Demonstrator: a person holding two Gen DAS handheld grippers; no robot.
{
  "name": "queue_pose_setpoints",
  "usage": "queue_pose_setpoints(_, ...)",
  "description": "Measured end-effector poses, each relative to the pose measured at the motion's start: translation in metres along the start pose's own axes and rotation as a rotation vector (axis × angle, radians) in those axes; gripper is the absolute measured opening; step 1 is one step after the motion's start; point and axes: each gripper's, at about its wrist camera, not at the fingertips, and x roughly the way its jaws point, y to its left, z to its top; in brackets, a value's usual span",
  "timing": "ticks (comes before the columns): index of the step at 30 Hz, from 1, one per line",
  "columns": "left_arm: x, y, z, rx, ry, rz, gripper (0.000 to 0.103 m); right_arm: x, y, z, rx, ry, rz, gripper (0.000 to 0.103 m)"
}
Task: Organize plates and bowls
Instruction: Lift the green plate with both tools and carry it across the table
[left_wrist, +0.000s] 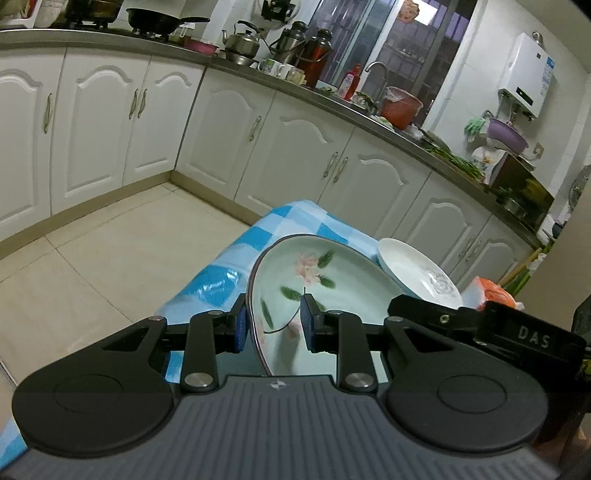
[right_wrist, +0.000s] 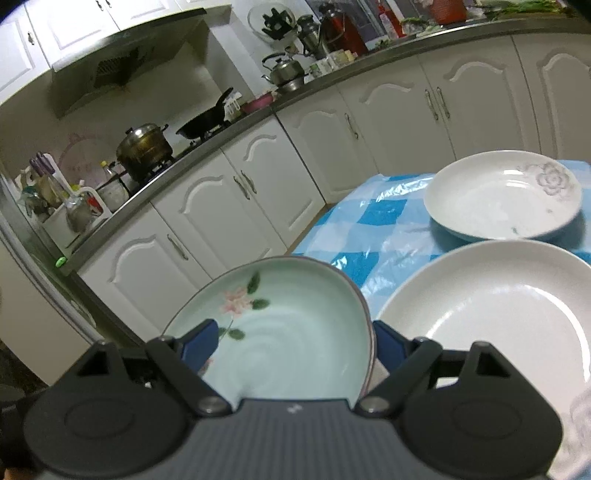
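- The left gripper (left_wrist: 274, 325) is clamped on the rim of a pale green ceramic bowl painted with pink flowers and dark leaves (left_wrist: 314, 280): 1 blue pad outside, 1 inside.
- The right gripper (right_wrist: 291, 343) straddles the same bowl (right_wrist: 295, 317), its blue pads set wide at either edge; I cannot tell whether they press it.
- The bowl sits tilted above the blue-and-white checked tablecloth (right_wrist: 384, 225).
- 2 white plates lie beside it: a plain white round plate (right_wrist: 491, 317) nearest, a grey-flowered white deep plate (right_wrist: 498, 195) beyond.

Pale-green pink-flowered plate (right_wrist: 295, 317), blue-checked tablecloth (right_wrist: 388, 221)
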Motion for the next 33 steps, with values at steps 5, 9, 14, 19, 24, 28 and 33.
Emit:
queue_pose_setpoints(5,-0.015,0.0,-0.008,0.009,0.013,-0.011,0.028,-0.029,0.011,-0.014,-0.007,-0.03,-0.001,0.089)
queue_pose_setpoints(9,-0.028,-0.001,-0.019,0.026,0.027,-0.016,0.028,-0.048,0.02,-0.025,-0.015,-0.048,-0.013,0.089)
queue_pose_setpoints(14,-0.033,0.0,-0.028,0.036,0.059,-0.015,0.028,-0.065,0.026,-0.044,-0.028,-0.052,-0.034,0.089)
queue_pose_setpoints(19,-0.041,-0.002,-0.038,0.046,0.088,-0.024,0.028,-0.078,0.024,-0.058,0.001,-0.044,-0.042,0.089)
queue_pose_setpoints(24,-0.043,-0.007,-0.042,0.074,0.108,-0.047,0.028,-0.097,0.021,-0.068,0.02,-0.058,-0.063,0.089)
queue_pose_setpoints(28,-0.043,-0.01,-0.045,0.096,0.12,-0.062,0.028,-0.11,0.017,-0.077,0.04,-0.063,-0.078,0.089)
queue_pose_setpoints(33,-0.039,-0.011,-0.054,0.128,0.151,-0.087,0.029,-0.126,0.009,-0.087,0.062,-0.064,-0.106,0.089)
